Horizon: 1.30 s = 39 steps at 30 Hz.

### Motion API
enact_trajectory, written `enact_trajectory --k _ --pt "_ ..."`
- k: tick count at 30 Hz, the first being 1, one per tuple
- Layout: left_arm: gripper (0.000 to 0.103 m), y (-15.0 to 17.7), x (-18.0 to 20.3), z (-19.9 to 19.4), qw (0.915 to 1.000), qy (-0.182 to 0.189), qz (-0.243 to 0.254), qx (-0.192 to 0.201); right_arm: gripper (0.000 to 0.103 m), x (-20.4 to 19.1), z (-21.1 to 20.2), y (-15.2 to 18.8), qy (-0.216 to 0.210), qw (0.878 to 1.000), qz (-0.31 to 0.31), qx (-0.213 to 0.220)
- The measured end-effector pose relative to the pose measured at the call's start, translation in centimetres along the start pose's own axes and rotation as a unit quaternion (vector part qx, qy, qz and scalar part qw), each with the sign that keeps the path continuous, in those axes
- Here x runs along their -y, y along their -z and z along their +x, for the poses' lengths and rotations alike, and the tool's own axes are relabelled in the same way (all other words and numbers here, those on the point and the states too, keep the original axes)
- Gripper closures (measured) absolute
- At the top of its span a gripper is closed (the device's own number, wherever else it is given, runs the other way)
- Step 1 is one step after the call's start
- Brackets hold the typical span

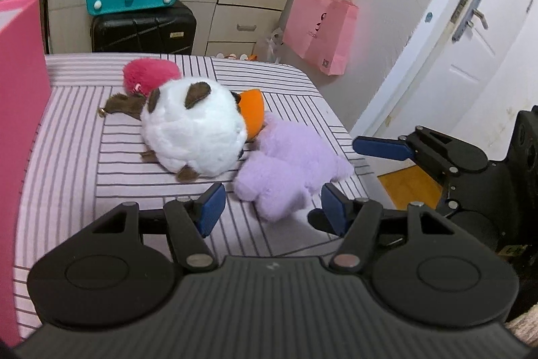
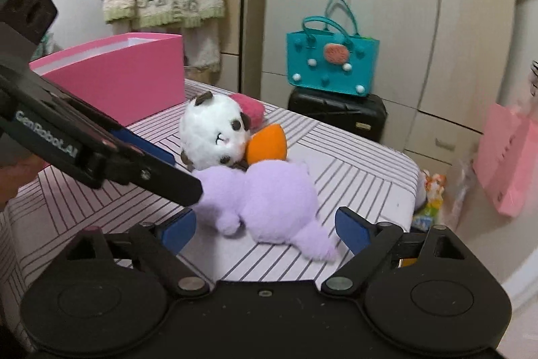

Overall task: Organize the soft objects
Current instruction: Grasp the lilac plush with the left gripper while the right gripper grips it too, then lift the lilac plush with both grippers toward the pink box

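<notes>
gaping right claw (image 2: 265, 229), purple plush (image 2: 269, 201) between, untouched

The left wrist view is aimed from close above the striped table (image 1: 67, 130), tilted downward toward the wardrobe. The right wrist view is angled from the table's other side. The purple plush (image 1: 285, 164) (image 2: 269, 190), lower centre, is shared by both.

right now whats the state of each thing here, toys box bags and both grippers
purple plush: lying on the striped surface, ungripped
white plush: lying flat, touching the purple one
orange toy: wedged between the two plushes
pink fuzzy toy: behind the white plush
pink box: open-topped
teal bag: upright on black suitcase
pink paper bag: hanging
left gripper: open, empty
right gripper: open, empty
</notes>
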State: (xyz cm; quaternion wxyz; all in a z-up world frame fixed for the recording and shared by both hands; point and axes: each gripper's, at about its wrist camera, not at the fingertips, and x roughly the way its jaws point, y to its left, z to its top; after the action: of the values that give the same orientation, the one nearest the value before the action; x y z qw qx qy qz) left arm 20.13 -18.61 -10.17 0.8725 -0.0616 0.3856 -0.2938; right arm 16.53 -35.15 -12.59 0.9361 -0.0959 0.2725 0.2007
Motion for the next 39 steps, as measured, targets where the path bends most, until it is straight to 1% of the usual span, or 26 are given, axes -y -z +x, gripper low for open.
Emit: enact_trajectory --k 4,6,10,13,15,17,19,21,23,27,30,34,39 --pt "0.043 0.2 -0.2 0.7 0.9998 0.000 -0.018 0.007 0.010 0.8 1.0 -0.4 -0.037 0.999 -0.015 -0.005" --pt "0.045 0.2 -0.3 0.9 0.9996 -0.004 -0.024 0.011 0.010 1.4 1.7 -0.5 -0.048 0.999 -0.013 -0.008" --pt "0.050 0.4 -0.2 1.4 0.9996 -0.010 -0.024 0.014 0.007 2.3 3.3 -0.5 -0.069 0.997 0.007 -0.018" --pt "0.054 0.3 -0.2 1.8 0.9998 -0.007 -0.014 0.014 0.007 2.8 4.4 -0.5 -0.069 0.997 0.030 -0.032" --pt "0.057 0.3 -0.4 2.1 0.9997 0.008 -0.023 0.009 0.010 2.7 4.6 -0.3 -0.072 0.996 0.038 -0.033" --pt "0.059 0.3 -0.4 2.2 0.9995 0.015 -0.024 0.011 0.015 2.2 4.3 -0.2 -0.072 0.997 0.026 -0.031" --pt "0.061 0.5 -0.2 2.3 0.9996 0.011 -0.021 0.013 0.020 1.4 3.9 0.0 -0.064 0.997 0.009 -0.031" --pt "0.065 0.6 0.1 2.4 0.9997 0.005 -0.019 0.017 0.026 0.6 3.6 0.0 -0.041 0.999 -0.008 -0.033" --pt "0.069 0.8 0.3 2.3 0.9997 -0.002 -0.014 0.021 0.029 0.3 3.2 0.0 -0.026 0.999 -0.007 -0.029" --pt "0.069 1.0 0.9 1.8 0.9997 -0.010 0.000 0.022 0.033 0.1 2.7 0.1 -0.015 0.999 0.006 -0.031" --pt "0.069 1.2 1.4 1.4 0.9995 -0.015 0.015 0.024 0.033 -0.4 2.3 0.1 -0.003 1.000 0.011 -0.028" --pt "0.069 1.4 1.5 0.7 0.9995 -0.010 0.024 0.018 0.033 -1.3 1.7 0.2 0.013 0.999 0.020 -0.028" --pt "0.070 1.8 1.6 -0.4 0.9997 -0.001 0.025 -0.005 0.032 -2.6 0.7 0.4 0.029 0.998 0.035 -0.035"
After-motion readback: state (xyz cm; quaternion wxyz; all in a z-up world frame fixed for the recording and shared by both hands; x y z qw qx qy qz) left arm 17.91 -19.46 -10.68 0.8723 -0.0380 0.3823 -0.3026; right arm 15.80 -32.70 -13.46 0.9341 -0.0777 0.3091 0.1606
